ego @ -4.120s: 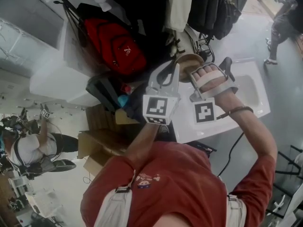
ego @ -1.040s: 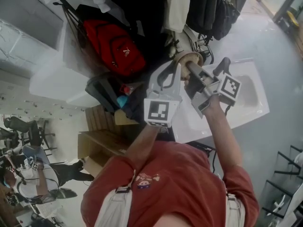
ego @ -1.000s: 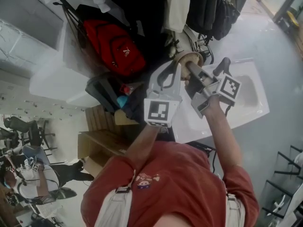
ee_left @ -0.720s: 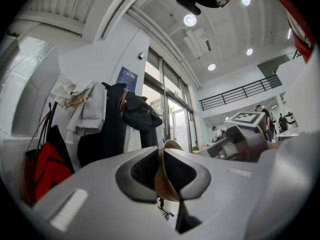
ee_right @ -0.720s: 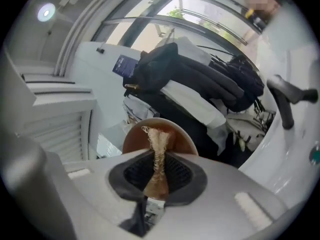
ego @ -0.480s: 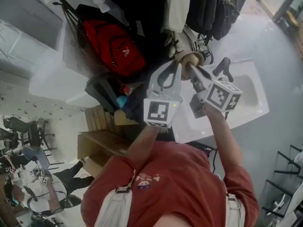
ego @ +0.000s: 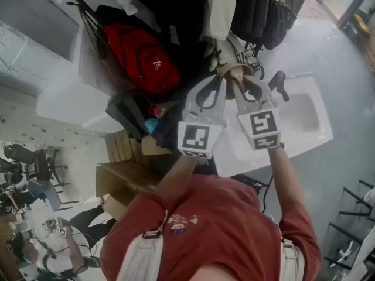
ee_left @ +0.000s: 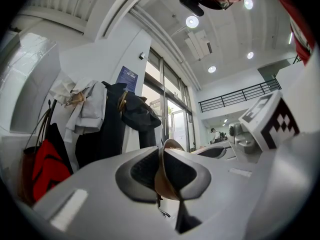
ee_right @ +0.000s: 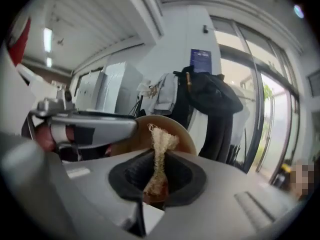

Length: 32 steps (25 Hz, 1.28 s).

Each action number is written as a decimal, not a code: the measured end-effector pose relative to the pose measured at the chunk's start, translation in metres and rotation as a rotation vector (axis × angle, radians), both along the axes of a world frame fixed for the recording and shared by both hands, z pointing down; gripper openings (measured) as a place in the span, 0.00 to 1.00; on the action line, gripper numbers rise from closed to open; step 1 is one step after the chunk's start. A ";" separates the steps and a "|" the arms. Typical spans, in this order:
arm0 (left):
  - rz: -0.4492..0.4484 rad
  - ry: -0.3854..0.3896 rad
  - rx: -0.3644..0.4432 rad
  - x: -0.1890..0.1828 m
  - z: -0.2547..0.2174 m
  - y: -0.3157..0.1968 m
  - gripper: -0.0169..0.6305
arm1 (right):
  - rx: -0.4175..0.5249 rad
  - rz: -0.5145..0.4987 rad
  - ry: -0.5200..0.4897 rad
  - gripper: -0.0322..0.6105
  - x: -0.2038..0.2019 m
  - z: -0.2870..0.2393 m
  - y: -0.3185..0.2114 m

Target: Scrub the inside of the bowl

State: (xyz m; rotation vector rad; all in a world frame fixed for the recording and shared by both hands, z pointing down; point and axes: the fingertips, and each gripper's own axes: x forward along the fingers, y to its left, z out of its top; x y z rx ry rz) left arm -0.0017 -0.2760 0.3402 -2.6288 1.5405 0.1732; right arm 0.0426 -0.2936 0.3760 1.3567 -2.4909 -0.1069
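Left gripper: marker cube at 6 o'clock, jaws reaching toward 12 o'clock in the head view. In the left gripper view the jaws stand narrow, pinched on the rim of the brown bowl, which stands on edge between the pads. The grip looks firm.

Bowl: held up in the air, just above frame centre in the head view, at 12 o'clock of both grippers. It is clear of the white sink, which lies at 3 o'clock.

Right gripper: just beside the left one, at its 3 o'clock. In the right gripper view its jaws are clamped on a pale fibrous scrubber. The frayed tip sticks up toward 12 o'clock, in front of the bowl's inner face. I cannot tell whether the tip touches the bowl.

Progress, as a judgement: both pick-ups are done and the scrubber is at the bowl's inside, so the scrubbing step is in hand. No suds or dirt show, so how much of the inside has been covered cannot be read. Left to do: work the scrubber round the inner wall and bottom.
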 end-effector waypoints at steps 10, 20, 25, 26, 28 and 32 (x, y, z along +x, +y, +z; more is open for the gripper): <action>0.014 0.010 -0.003 -0.003 -0.003 0.003 0.08 | 0.297 -0.073 0.594 0.13 -0.014 0.000 0.012; 0.014 0.010 -0.017 -0.006 0.001 0.003 0.08 | 0.573 -0.204 1.102 0.13 -0.026 0.018 0.019; 0.012 0.019 -0.031 -0.007 0.004 0.001 0.08 | 0.574 -0.251 1.189 0.13 -0.028 0.029 0.020; 0.012 0.018 -0.032 -0.007 0.004 0.001 0.08 | 0.569 -0.252 1.190 0.13 -0.028 0.030 0.020; 0.011 0.013 -0.031 -0.006 0.005 0.000 0.08 | 0.560 -0.251 1.185 0.13 -0.027 0.030 0.020; 0.012 0.016 -0.026 -0.004 0.005 0.001 0.08 | 0.534 -0.238 1.146 0.13 -0.025 0.030 0.020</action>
